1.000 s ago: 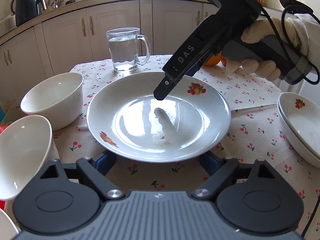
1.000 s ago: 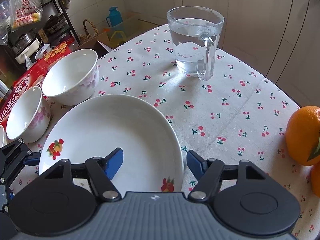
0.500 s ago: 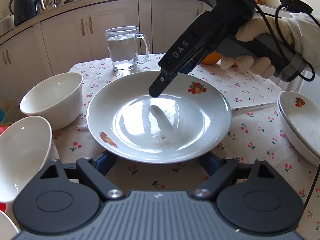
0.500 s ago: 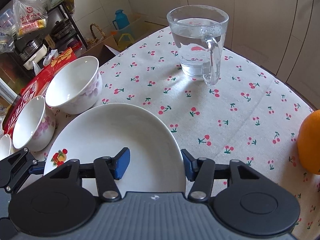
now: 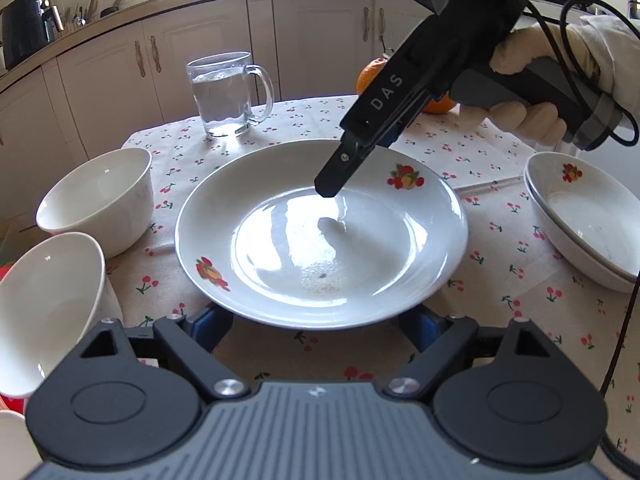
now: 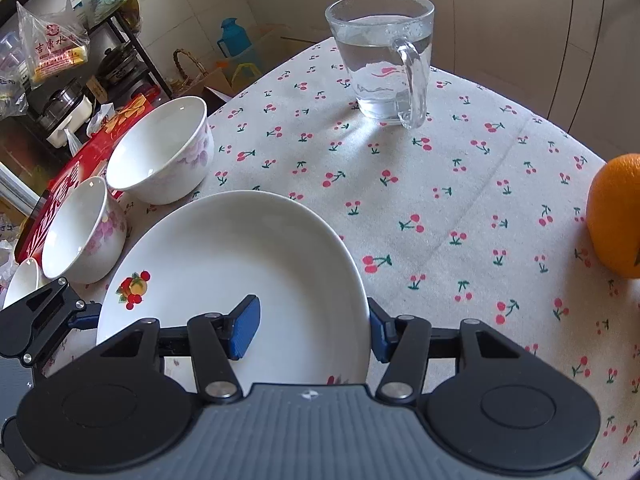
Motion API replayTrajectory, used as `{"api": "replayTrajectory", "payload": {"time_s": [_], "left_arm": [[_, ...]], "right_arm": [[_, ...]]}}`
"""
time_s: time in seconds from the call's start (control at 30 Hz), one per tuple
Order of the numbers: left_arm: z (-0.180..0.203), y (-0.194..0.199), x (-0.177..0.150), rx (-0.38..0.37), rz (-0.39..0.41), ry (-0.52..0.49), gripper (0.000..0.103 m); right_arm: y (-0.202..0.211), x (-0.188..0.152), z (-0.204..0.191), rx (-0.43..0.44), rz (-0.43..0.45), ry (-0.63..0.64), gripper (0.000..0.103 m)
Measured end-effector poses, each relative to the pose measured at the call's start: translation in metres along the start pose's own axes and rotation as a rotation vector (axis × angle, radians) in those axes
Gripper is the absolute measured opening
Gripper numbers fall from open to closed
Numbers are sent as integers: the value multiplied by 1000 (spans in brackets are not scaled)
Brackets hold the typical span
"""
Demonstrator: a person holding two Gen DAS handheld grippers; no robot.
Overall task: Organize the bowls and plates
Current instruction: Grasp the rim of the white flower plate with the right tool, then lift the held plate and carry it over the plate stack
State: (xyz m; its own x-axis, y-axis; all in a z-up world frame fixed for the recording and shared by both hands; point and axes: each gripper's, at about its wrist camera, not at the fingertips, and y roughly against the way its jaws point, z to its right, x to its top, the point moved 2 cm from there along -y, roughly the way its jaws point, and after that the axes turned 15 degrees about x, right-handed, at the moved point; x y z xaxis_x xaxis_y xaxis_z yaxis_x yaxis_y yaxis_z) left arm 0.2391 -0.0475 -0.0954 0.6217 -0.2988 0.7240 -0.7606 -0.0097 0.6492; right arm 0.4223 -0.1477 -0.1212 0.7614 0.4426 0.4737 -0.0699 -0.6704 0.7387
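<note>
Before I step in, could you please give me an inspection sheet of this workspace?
Surface: cherry-print tablecloth, lightly creased.
Job's things: plate in the middle; bowl and second bowl beside it; stacked plates on the other side.
Clutter: mug of water; orange.
Grippers: left gripper open at the plate's near rim; right gripper open, its jaws have just been closing, the plate's rim between them.
Cables: black cable hangs from the right gripper's handle.
Surroundings: cabinets; crowded shelf.
</note>
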Motion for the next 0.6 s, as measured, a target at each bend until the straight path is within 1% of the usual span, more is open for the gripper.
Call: {"api": "replayTrajectory", "payload": {"time_s": [0.13,0.3,0.37,0.6], "left_arm": [[0,2,-4,1,16,-12,89],[0,0,-3,6,23,-12,92],[0,0,-2,4,22,-8,92],[-1,5,-2,1,33,-20,90]], "right_arm": [[2,-8,-3,3,-1,14,62],[-1,-3,0,15,24,14,62],[-2,-1,2,28,33,11,62],[2,-4,1,29,42,-8,62]]}}
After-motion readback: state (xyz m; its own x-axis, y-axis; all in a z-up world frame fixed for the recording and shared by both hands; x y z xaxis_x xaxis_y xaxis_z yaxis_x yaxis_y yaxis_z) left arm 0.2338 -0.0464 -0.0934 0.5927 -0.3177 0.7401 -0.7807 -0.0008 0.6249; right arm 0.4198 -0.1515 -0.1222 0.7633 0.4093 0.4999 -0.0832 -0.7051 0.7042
